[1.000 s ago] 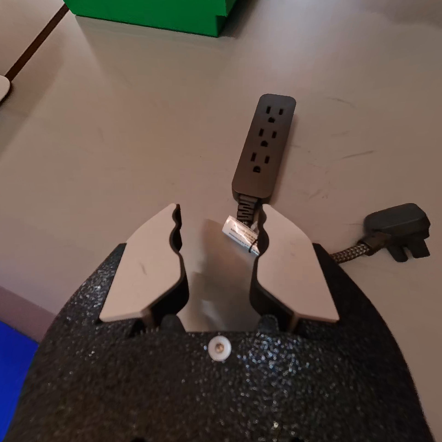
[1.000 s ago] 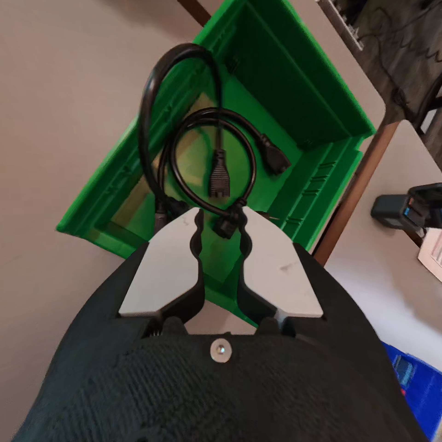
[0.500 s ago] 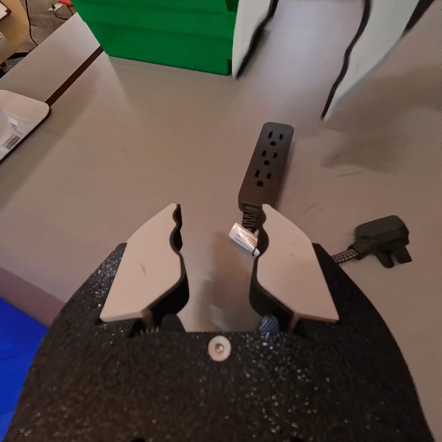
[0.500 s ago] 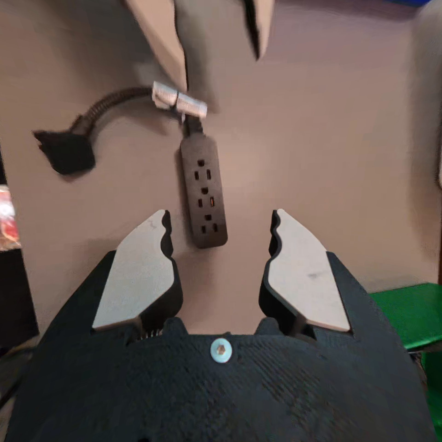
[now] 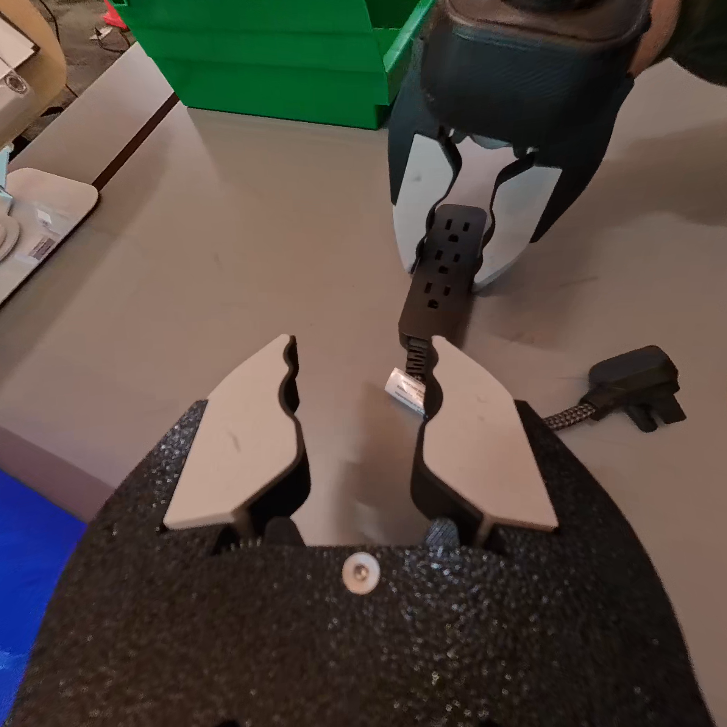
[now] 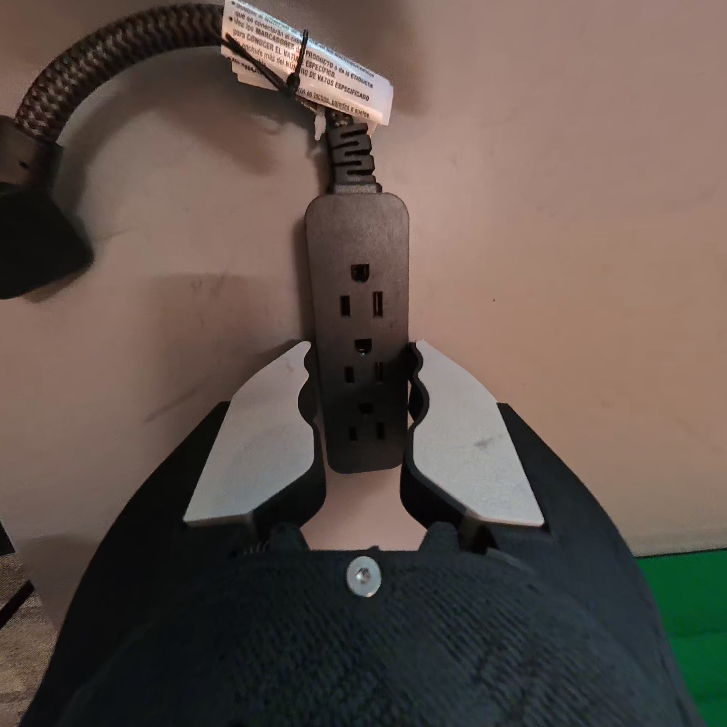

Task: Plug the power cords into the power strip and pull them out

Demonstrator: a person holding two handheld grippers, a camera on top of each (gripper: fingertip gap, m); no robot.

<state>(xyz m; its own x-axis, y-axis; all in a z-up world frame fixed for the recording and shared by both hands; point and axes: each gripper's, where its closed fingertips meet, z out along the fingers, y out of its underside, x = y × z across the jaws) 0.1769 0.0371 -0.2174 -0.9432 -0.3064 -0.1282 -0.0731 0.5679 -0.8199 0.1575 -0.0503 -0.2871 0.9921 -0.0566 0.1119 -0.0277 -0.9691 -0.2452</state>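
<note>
Power strip (image 6: 357, 334) flat on table (image 6: 550, 236), its far end between right gripper (image 6: 358, 350) jaws, which hug both sides; firm pinch unclear. Left gripper (image 5: 364, 346) jaws spread, empty, at strip's cord end, beside white tag (image 5: 405, 391).

A matte black power strip (image 6: 357, 334) is being shown between the pale grey fingers (image 6: 468, 425) of the right gripper (image 6: 358, 348), whose body is being seen as black. Ahead of it, a brown-and-grey woven braid is being displayed by the cord (image 6: 98, 59), with a white tag (image 6: 310, 71) printed in black. Beyond the black, speckled left gripper (image 5: 364, 342), bright green bins (image 5: 275, 59) are being seen on a grey-beige table (image 5: 196, 295).
</note>
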